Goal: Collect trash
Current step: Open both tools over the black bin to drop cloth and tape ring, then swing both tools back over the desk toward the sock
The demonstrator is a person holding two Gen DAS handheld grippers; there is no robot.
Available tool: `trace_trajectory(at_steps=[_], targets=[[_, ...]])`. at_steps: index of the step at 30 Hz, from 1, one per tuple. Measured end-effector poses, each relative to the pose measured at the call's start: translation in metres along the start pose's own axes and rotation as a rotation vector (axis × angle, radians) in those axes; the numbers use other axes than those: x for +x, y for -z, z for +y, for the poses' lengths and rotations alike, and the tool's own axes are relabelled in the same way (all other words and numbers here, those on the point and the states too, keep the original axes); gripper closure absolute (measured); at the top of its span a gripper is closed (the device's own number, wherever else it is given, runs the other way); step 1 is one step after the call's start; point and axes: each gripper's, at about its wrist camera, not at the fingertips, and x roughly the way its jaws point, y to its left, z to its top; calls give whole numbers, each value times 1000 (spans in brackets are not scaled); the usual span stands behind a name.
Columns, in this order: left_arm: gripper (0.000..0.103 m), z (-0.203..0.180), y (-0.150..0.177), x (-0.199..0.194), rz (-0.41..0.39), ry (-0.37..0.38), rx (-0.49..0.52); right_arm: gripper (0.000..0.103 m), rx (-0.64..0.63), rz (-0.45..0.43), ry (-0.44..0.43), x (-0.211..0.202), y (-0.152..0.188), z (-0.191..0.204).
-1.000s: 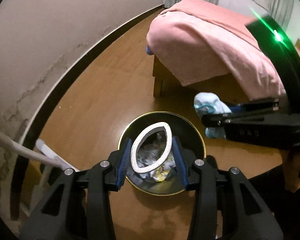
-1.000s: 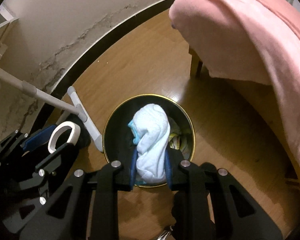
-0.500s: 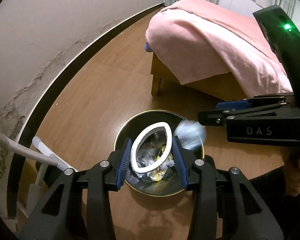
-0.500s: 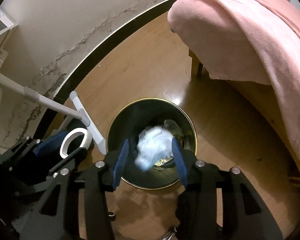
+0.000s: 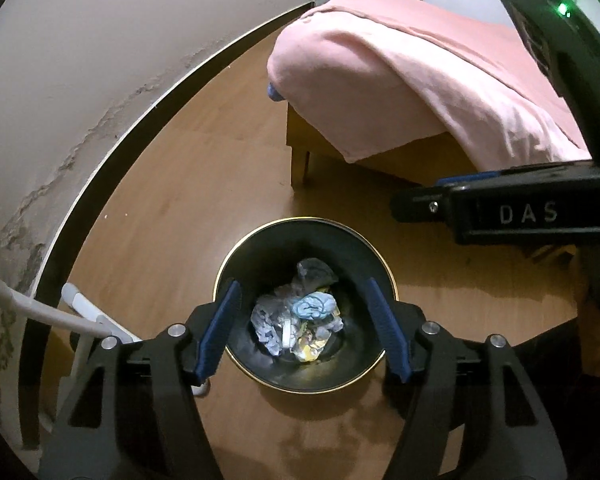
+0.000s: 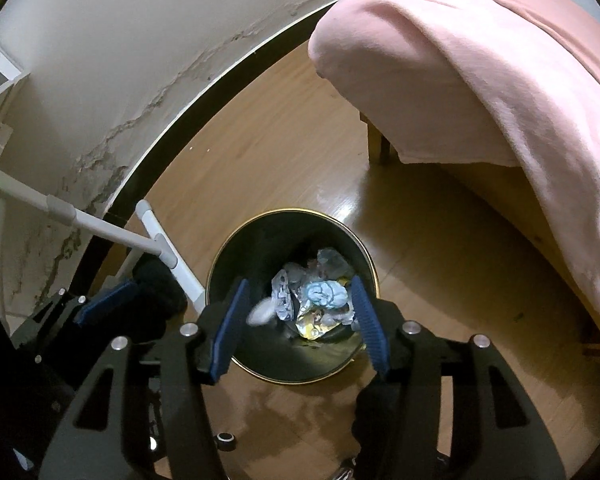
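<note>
- Left wrist view: the left gripper (image 5: 306, 322) is seen spread wide with nothing between its blue pads (image 5: 219, 330), poised above a black bin (image 5: 236, 264) with a gold rim that stands on the wooden floor (image 5: 172, 208).
- Crumpled trash (image 5: 298, 318), pale blue and white with a yellow scrap, is seen lying at the bottom of the bin.
- The right gripper (image 5: 416, 196) is seen side-on at the right edge; whether it is spread or closed cannot be told from here.
- A bed (image 5: 400, 76) draped in a pink blanket is placed beyond the bin.
- Right wrist view: the right gripper (image 6: 298, 316) is shown released and empty over the same bin (image 6: 236, 248), where the trash (image 6: 320, 300) is heaped.
- A blurred white piece (image 6: 261, 312) is seen just beside the left pad.
- A white rack (image 6: 156, 236) is set against the wall, touching the bin's left.
</note>
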Motion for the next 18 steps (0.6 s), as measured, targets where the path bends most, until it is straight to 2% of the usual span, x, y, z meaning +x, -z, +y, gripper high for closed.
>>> trace_trajectory(at_steps=[2, 5, 7, 9, 10, 13, 17, 18], targets=[[39, -3, -1, -3, -2, 2, 9, 51, 1, -2, 2, -2, 0, -1], [30, -10, -3, -17, -21, 11, 15, 51, 3, -23, 14, -13, 1, -2], [22, -16, -3, -40, -49, 16, 29, 50, 6, -48, 23, -30, 1, -3], [17, -20, -3, -65, -73, 12, 51, 42, 8, -78, 28, -50, -1, -3], [16, -22, -4, -85, -89, 2, 66, 42, 3, -92, 33, -61, -2, -1], [14, -20, -3, -135, -129, -28, 83, 42, -61, -151, 29, -101, -7, 23], [11, 10, 13, -227, -193, -85, 33, 41, -188, -229, -42, -160, -7, 87], [11, 23, 21, -250, -206, -106, 10, 40, -236, -251, -65, -176, -6, 113]])
